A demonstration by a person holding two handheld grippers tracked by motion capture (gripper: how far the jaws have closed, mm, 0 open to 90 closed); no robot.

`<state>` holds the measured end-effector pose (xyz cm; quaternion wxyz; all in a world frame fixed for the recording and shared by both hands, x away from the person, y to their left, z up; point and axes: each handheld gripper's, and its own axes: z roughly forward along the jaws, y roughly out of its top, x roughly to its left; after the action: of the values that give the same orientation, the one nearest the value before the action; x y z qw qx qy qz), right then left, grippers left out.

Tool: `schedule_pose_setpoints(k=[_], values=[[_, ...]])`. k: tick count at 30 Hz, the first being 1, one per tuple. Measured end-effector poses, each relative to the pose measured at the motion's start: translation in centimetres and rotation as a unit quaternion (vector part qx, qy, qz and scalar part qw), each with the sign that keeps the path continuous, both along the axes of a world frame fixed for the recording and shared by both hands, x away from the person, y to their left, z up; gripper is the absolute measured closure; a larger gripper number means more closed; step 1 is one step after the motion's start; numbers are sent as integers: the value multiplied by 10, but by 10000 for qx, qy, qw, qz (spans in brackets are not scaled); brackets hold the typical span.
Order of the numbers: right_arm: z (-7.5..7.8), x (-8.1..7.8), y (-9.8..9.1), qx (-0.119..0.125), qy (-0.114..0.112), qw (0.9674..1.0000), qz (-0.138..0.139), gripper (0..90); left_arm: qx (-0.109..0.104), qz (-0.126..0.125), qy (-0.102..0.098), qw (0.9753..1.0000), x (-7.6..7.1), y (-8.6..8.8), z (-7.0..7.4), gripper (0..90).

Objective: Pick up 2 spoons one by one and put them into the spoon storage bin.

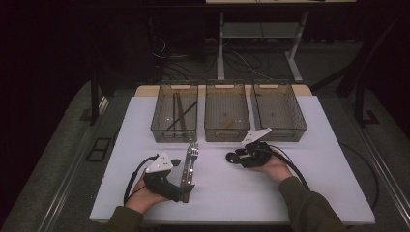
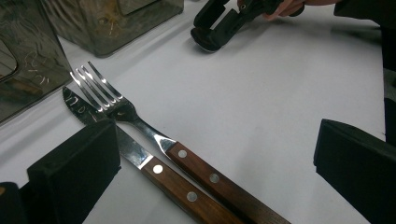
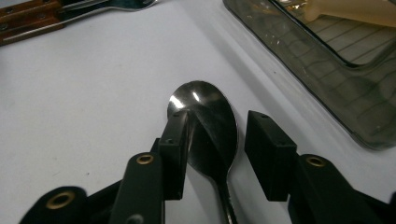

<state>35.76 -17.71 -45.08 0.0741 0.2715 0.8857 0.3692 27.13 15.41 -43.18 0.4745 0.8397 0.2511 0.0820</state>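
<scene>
Your spoon point(image 3: 208, 126) is polished steel, bowl up, lying flat on the white counter point(image 1: 300, 188) just in front of the middle bin point(image 1: 226, 112). Its bowl sits between the right tongs point(image 3: 215, 154), one pad against its edge, the other pad clear. Its handle runs back under them, away from that bin.

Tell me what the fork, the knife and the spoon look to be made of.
Fork and knife: polished steel by the glints, with brown wood-look handles pinned by bright rivets. Spoon: all mirror-bright metal, probably stainless steel; its bowl reflects light.
</scene>
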Motion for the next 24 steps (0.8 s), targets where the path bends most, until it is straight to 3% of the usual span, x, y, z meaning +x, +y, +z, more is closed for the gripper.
schedule_pose_setpoints(k=[13, 20, 24], values=[[6, -3, -5, 38, 106, 9995, 304, 831, 12, -3, -10, 10000, 0, 0, 0, 0], [12, -5, -9, 106, 186, 9985, 509, 881, -1, -5, -12, 10000, 0, 0, 0, 0], [14, -8, -8, 0, 113, 9982, 582, 882, -13, -3, -13, 10000, 0, 0, 0, 0]])
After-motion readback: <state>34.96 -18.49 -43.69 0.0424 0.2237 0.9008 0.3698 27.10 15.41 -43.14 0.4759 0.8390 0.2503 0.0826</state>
